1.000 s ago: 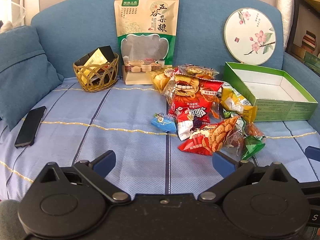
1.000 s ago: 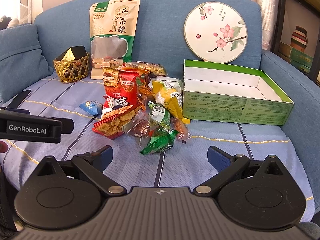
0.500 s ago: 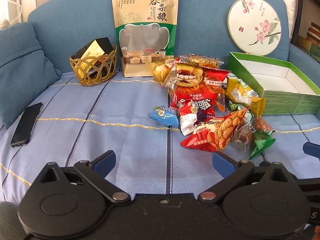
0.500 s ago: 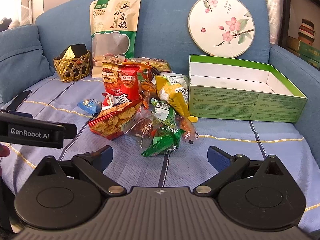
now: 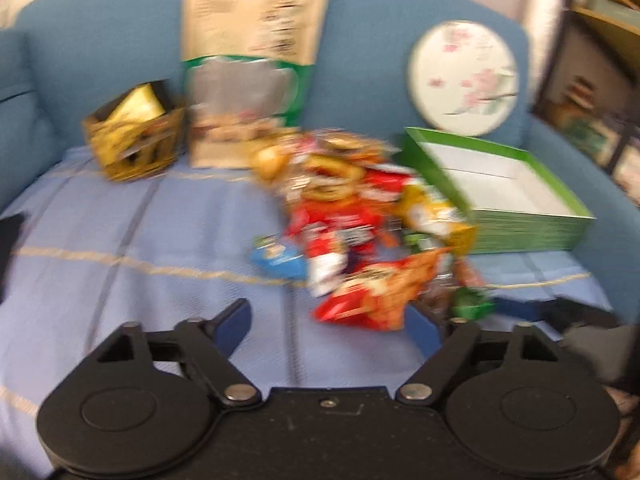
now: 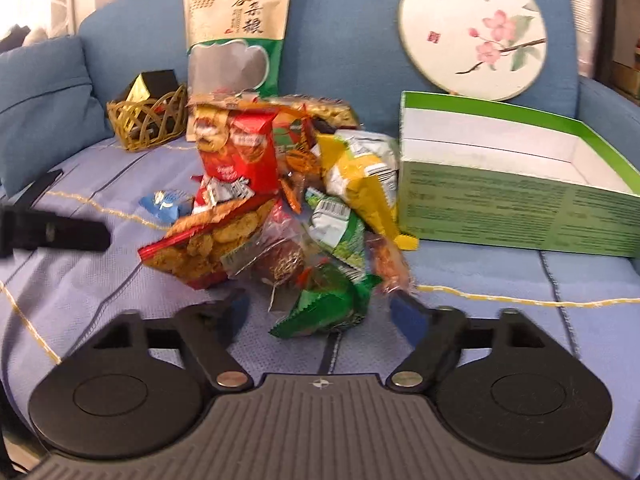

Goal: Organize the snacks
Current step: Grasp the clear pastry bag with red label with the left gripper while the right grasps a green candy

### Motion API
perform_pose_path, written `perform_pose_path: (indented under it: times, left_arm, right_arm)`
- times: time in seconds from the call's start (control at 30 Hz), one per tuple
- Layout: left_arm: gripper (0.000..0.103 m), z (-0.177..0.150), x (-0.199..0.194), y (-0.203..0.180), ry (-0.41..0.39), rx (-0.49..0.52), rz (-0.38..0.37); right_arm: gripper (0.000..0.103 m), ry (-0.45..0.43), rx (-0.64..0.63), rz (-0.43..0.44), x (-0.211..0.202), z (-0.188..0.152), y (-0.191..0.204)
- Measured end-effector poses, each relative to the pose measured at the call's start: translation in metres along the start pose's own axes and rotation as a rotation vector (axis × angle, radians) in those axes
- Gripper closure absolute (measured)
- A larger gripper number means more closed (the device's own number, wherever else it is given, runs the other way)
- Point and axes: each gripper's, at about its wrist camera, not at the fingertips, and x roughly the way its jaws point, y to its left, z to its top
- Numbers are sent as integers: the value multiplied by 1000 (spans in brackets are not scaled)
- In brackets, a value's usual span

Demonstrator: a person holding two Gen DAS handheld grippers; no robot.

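A pile of snack packets (image 6: pixel 280 184) lies on the blue sofa cover beside an open green box (image 6: pixel 500 208) holding nothing. My right gripper (image 6: pixel 320 312) is low at the pile's near edge. A green packet (image 6: pixel 328 308) sits between its fingers, and the jaws are closing without the pads touching it. The left wrist view is blurred. My left gripper (image 5: pixel 330 324) is closing too, with the near corner of a red cracker pack (image 5: pixel 372 300) just inside its right finger (image 5: pixel 424 328); no pad presses on it. The green box (image 5: pixel 520 232) is to the right of the pile.
A tall grain pouch (image 6: pixel 240 28) and a round painted fan (image 6: pixel 472 28) lean on the sofa back. A woven basket (image 6: pixel 148 124) stands at the back left. A blue pillow (image 6: pixel 44 100) and a dark phone (image 6: pixel 44 184) are at the left. The left gripper's body (image 6: pixel 52 232) crosses the right view's left edge.
Both grippers have come closer to the pile. The right one dropped so the green packet now sits between its fingers. The left jaws have narrowed and its view has swung and blurred.
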Motion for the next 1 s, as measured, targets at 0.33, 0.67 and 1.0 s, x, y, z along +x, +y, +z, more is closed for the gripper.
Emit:
perform_pose_path:
  times: [0.33,0.67,1.0]
  left_arm:
    - [48,19,40,-54,43,221,-115]
    - [51,28,74,-72,45,308,-104]
    - [10,34,39,-84,56,235,-243]
  right_arm:
    - [28,-39,10,13,-7,-3,-7]
    - [62,-39,79,-54,-13,0,-28]
    - [57,-45,114,-65,-17,0,-35]
